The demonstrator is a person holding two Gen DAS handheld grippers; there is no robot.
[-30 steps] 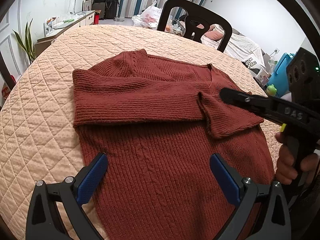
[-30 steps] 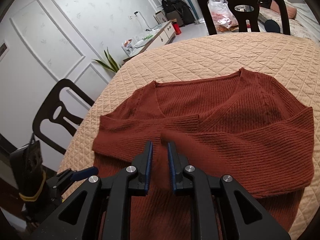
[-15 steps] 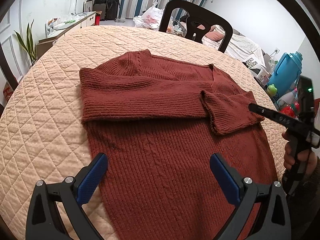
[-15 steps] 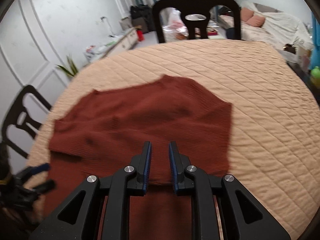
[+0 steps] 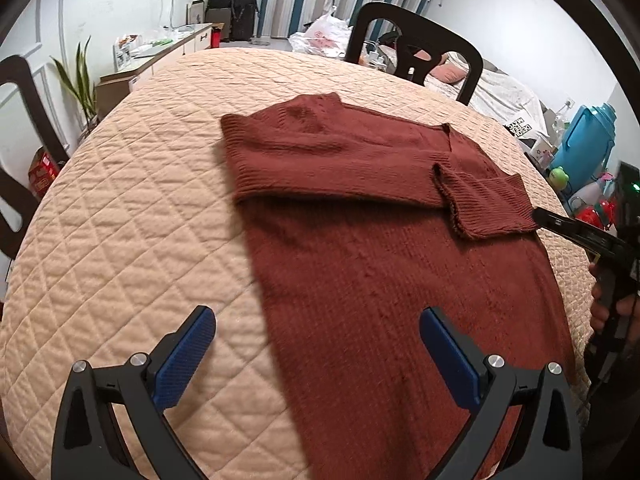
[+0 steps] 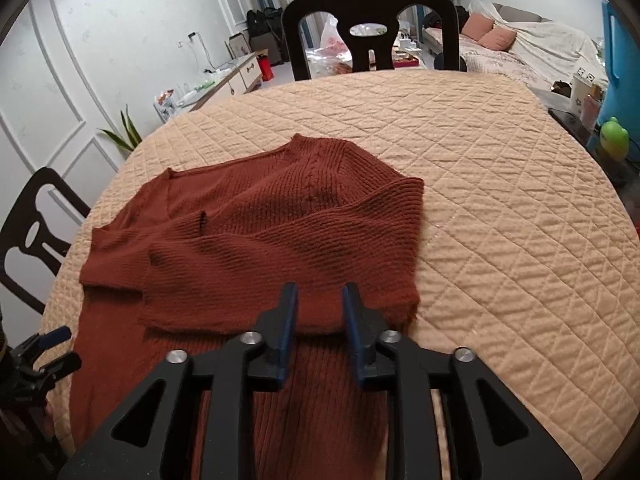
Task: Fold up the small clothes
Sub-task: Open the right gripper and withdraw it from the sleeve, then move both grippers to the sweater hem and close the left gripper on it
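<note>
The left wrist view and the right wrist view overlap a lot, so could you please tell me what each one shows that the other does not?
Only the left wrist view shows the blue jug and the hand holding the right gripper. Only the right wrist view shows the pink cushions. Both show the rust-red sweater with sleeves folded across its body, the quilted cover, the far chair, and the left gripper, open.

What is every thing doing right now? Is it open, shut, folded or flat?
Sweater: flat on the quilted table cover, both sleeves folded across the chest.
Left hand-held gripper: wide open, holding nothing.
Right hand-held gripper: partly open, holding nothing, over the sweater.
Quilted table cover: spread out, slightly rumpled.
</note>
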